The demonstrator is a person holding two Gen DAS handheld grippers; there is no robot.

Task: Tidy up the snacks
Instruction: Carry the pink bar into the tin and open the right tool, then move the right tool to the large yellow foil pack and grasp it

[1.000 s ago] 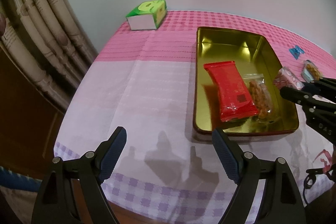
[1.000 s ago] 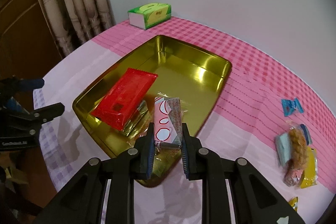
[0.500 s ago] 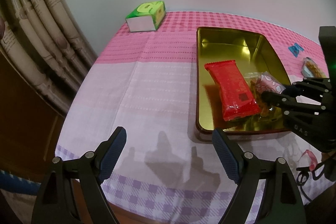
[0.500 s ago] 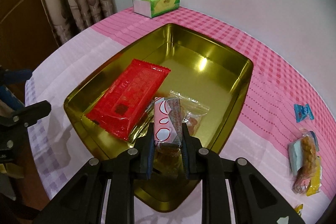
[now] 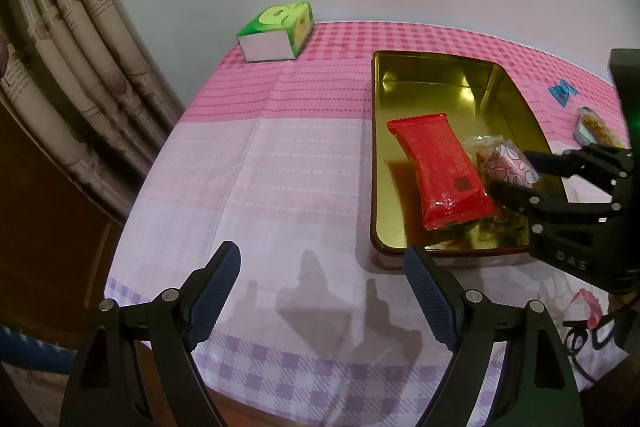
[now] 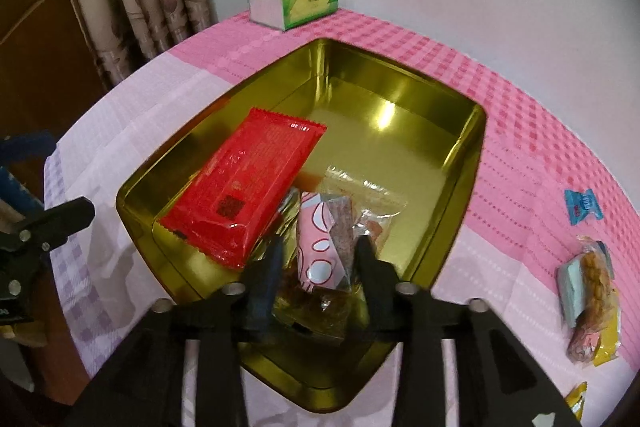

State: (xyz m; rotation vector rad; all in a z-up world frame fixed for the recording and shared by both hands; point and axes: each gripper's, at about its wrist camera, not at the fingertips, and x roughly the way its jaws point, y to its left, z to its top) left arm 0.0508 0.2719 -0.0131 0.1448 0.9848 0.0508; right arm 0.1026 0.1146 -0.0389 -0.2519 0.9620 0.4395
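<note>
A gold tin tray (image 6: 456, 163) (image 5: 432, 75) holds a red packet (image 6: 244, 187) (image 5: 440, 167) and a clear bag of snacks (image 6: 368, 195). A pink packet with white ovals (image 6: 320, 247) (image 5: 512, 163) lies in the tray between the fingers of my right gripper (image 6: 318, 251) (image 5: 516, 173), which is open around it with gaps on both sides. My left gripper (image 5: 320, 287) is open and empty over the tablecloth near the table's front edge, left of the tray.
A green tissue box (image 6: 294, 3) (image 5: 276, 31) stands at the far corner. A blue candy (image 6: 582, 205) (image 5: 562, 91) and a pile of snack packets (image 6: 592, 295) lie on the cloth right of the tray. Curtains (image 5: 68, 67) hang at the left.
My right gripper carried the pink packet over the tray and lowered it inside, then opened its fingers off the packet. The left gripper has not moved.
</note>
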